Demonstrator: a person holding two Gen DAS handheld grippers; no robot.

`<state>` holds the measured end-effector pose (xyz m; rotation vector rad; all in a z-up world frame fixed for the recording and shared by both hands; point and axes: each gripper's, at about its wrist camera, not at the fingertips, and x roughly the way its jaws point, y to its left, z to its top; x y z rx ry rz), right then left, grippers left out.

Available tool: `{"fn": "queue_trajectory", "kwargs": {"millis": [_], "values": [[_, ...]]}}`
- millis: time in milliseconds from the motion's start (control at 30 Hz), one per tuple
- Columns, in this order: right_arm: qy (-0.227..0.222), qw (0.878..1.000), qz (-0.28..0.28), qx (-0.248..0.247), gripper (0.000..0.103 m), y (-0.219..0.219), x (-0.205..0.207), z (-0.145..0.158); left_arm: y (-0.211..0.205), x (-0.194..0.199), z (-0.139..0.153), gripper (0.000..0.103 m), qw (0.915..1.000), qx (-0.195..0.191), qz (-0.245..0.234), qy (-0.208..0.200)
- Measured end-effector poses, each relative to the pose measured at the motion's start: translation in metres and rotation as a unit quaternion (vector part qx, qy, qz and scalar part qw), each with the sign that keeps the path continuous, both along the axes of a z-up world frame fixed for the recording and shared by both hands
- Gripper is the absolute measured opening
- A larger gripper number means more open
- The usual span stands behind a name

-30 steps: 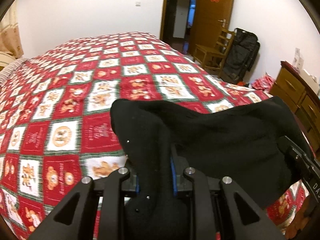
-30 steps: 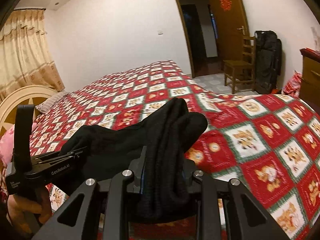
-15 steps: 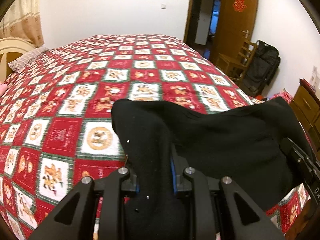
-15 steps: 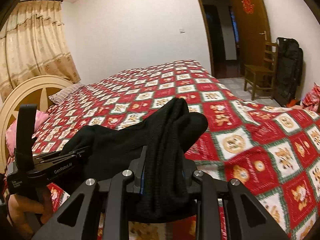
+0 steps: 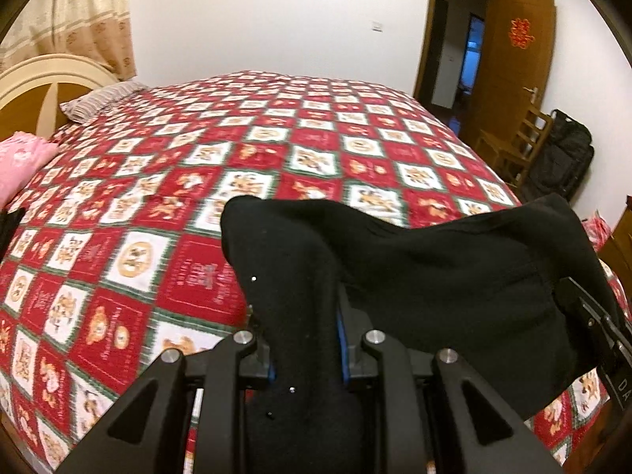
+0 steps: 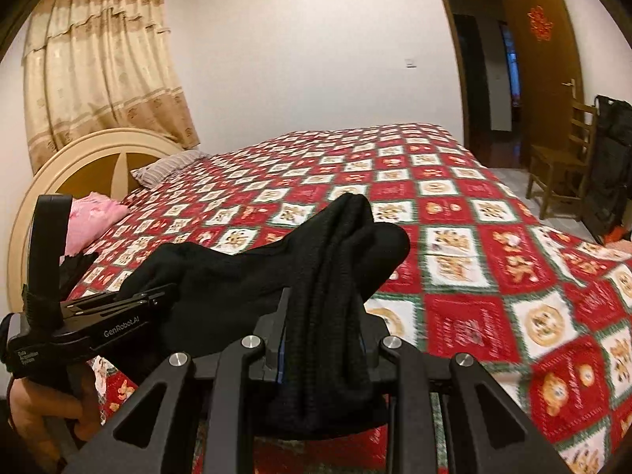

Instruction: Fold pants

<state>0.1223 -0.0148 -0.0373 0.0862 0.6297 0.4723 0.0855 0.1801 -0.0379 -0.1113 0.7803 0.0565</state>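
Observation:
The black pants (image 5: 434, 268) hang bunched between my two grippers, held up above the bed. My left gripper (image 5: 306, 328) is shut on one end of the cloth, which hides its fingertips. My right gripper (image 6: 322, 316) is shut on the other end of the pants (image 6: 335, 260), a thick folded bundle. In the right wrist view the left gripper (image 6: 130, 308) shows at the lower left, with the cloth stretched to it. The right gripper's body (image 5: 600, 335) shows at the right edge of the left wrist view.
The bed has a red and white patchwork quilt (image 5: 276, 166), (image 6: 493, 245). A pink pillow (image 6: 94, 217) and a striped pillow (image 5: 98, 98) lie by the cream headboard (image 6: 98, 158). A wooden chair (image 6: 561, 170), a black bag (image 5: 561, 158) and an open door (image 6: 545, 59) stand beyond the bed's foot. A wooden dresser (image 5: 622, 245) is at the right.
Both views have swung to the left toward the headboard, which now shows with the pillows. Both grippers have kept their hold on the pants.

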Motion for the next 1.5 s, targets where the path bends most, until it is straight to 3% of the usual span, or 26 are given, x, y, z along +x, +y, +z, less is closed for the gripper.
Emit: {"fn": "queue_trajectory", "kwargs": {"millis": [367, 633, 800, 900, 1000, 1067, 1167, 1267, 1500], "values": [[0.002, 0.999, 0.034, -0.021, 0.026, 0.037, 0.034, -0.024, 0.024, 0.011, -0.007, 0.023, 0.9986, 0.024, 0.047, -0.007], [0.032, 0.998, 0.038, -0.048, 0.026, 0.041, 0.05, -0.047, 0.025, 0.02, -0.031, 0.023, 0.9982, 0.032, 0.048, 0.019], [0.059, 0.995, 0.032, -0.071, 0.026, 0.041, 0.057, -0.065, 0.024, 0.023, -0.041, 0.028, 0.9976, 0.034, 0.047, 0.038], [0.083, 0.994, 0.025, -0.066, 0.027, 0.037, 0.065, -0.076, 0.023, 0.023, -0.049, 0.036, 0.9968, 0.04, 0.048, 0.049], [0.091, 0.994, 0.025, -0.058, 0.027, 0.033, 0.065, -0.08, 0.026, 0.022, -0.055, 0.053, 0.9959, 0.037, 0.058, 0.059], [0.093, 0.993, 0.026, -0.061, 0.028, 0.032, 0.065, -0.083, 0.033, 0.02, -0.057, 0.074, 0.9951, 0.031, 0.07, 0.062], [0.101, 0.993, 0.025, -0.052, 0.03, 0.028, 0.066, -0.086, 0.05, 0.014, -0.061, 0.094, 0.9935, 0.014, 0.088, 0.07], [0.106, 0.993, 0.025, -0.051, 0.031, 0.027, 0.067, -0.088, 0.072, 0.001, -0.065, 0.102, 0.9916, -0.027, 0.096, 0.082], [0.104, 0.993, 0.018, -0.058, 0.035, 0.028, 0.066, -0.088, 0.105, -0.02, -0.066, 0.103, 0.9838, -0.09, 0.12, 0.099]]}}
